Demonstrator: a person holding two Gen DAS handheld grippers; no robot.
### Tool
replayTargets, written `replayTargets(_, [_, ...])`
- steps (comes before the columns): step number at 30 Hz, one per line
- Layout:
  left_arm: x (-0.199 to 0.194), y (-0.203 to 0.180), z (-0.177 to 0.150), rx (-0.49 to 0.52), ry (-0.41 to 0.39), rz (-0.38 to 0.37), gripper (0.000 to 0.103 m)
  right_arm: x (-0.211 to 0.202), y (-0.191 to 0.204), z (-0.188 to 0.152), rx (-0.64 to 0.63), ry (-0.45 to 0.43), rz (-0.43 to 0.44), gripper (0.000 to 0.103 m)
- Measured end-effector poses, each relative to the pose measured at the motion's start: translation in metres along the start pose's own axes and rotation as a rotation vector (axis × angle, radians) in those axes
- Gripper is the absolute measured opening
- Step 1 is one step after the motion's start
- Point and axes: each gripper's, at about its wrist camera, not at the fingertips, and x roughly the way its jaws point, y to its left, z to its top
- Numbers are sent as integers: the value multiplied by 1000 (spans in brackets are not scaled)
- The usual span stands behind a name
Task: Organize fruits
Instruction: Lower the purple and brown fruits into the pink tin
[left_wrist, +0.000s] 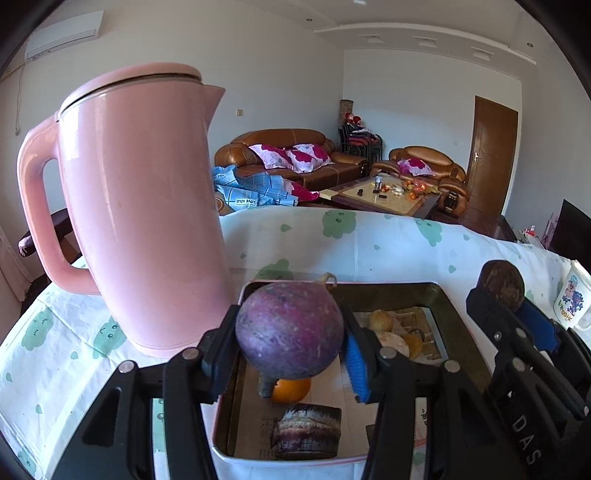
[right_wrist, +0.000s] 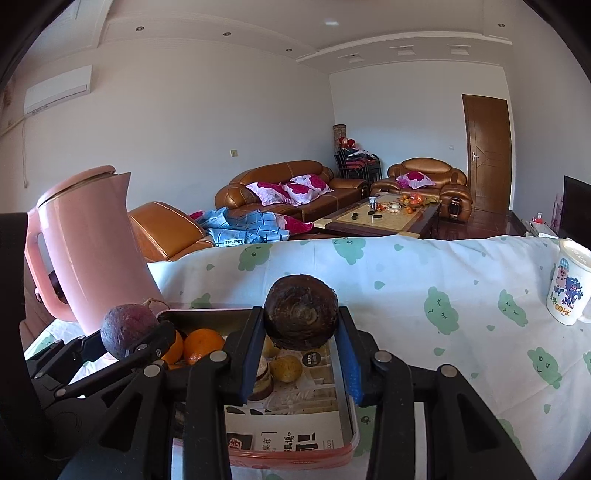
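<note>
My left gripper (left_wrist: 290, 349) is shut on a round purple fruit (left_wrist: 290, 328) with a short stem, held above the left half of a metal tray (left_wrist: 436, 291). My right gripper (right_wrist: 301, 339) is shut on a dark brown round fruit (right_wrist: 301, 317), hanging over the tray (right_wrist: 351, 410) and seen from the left wrist as a dark lump (left_wrist: 504, 284). In the tray lie oranges (right_wrist: 203, 345), a cut purple piece (left_wrist: 306, 432) and small yellowish fruits (right_wrist: 286, 367). The purple fruit (right_wrist: 127, 330) also shows at the left of the right wrist view.
A tall pink kettle (left_wrist: 144, 206) stands close to the tray's left side. A white cartoon mug (right_wrist: 569, 284) sits at the right on the cloud-print tablecloth (right_wrist: 461, 295). Printed paper lines the tray. Behind the table are brown sofas and a coffee table.
</note>
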Motion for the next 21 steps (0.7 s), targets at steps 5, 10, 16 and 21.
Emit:
replayTargets(5, [12, -8, 2, 28, 22, 6, 53, 19, -7, 1, 16, 47, 0, 40])
replayTargets(10, [19, -10, 2, 47, 34, 6, 53, 26, -6, 3, 15, 65, 11, 40])
replayTargets(16, [20, -10, 3, 55, 37, 6, 53, 34, -8, 3, 20, 99, 36, 40])
replayTargets(21, [19, -4, 3, 40, 35, -6, 53, 50, -5, 0, -9, 174, 62, 40])
